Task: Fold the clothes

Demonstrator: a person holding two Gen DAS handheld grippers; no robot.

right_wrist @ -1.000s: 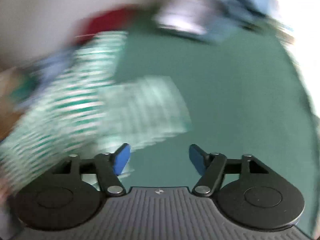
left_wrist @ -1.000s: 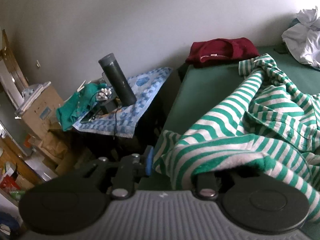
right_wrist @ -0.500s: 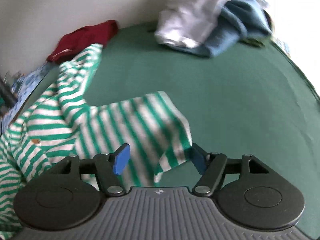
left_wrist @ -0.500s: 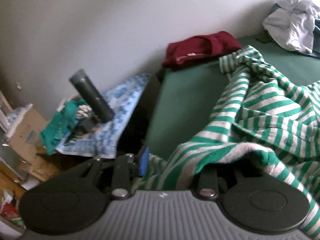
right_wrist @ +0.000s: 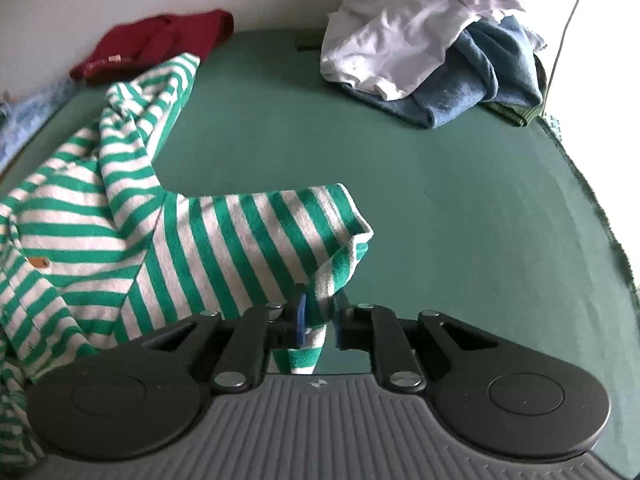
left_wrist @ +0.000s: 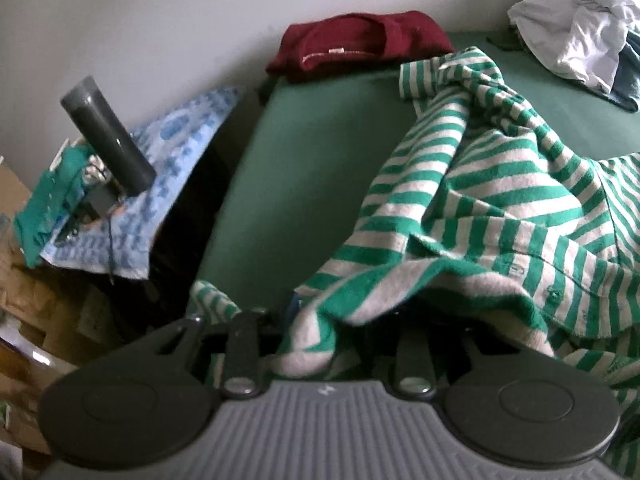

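Note:
A green-and-white striped shirt (left_wrist: pixel 480 184) lies crumpled on the green bed (left_wrist: pixel 312 152). Its near edge drapes over my left gripper (left_wrist: pixel 348 316) and hides the right finger. A bunch of the cloth sits between the jaws, which are closing and grip it. In the right wrist view the shirt (right_wrist: pixel 120 220) spreads to the left, and one sleeve (right_wrist: pixel 280 232) reaches toward my right gripper (right_wrist: pixel 319 316). Those jaws are closing too, and their blue pads pinch the sleeve's cuff.
A maroon garment (left_wrist: pixel 360 48) lies at the bed's far edge by the wall. A heap of white and blue clothes (right_wrist: pixel 420 40) fills the far right corner. Left of the bed stands a table with a blue patterned cloth (left_wrist: pixel 180 152) and a dark cylinder (left_wrist: pixel 106 136).
My right gripper, wide open a second ago, came down over the sleeve end and closed on it. The left gripper shifted toward the bed with the shirt still draped over it.

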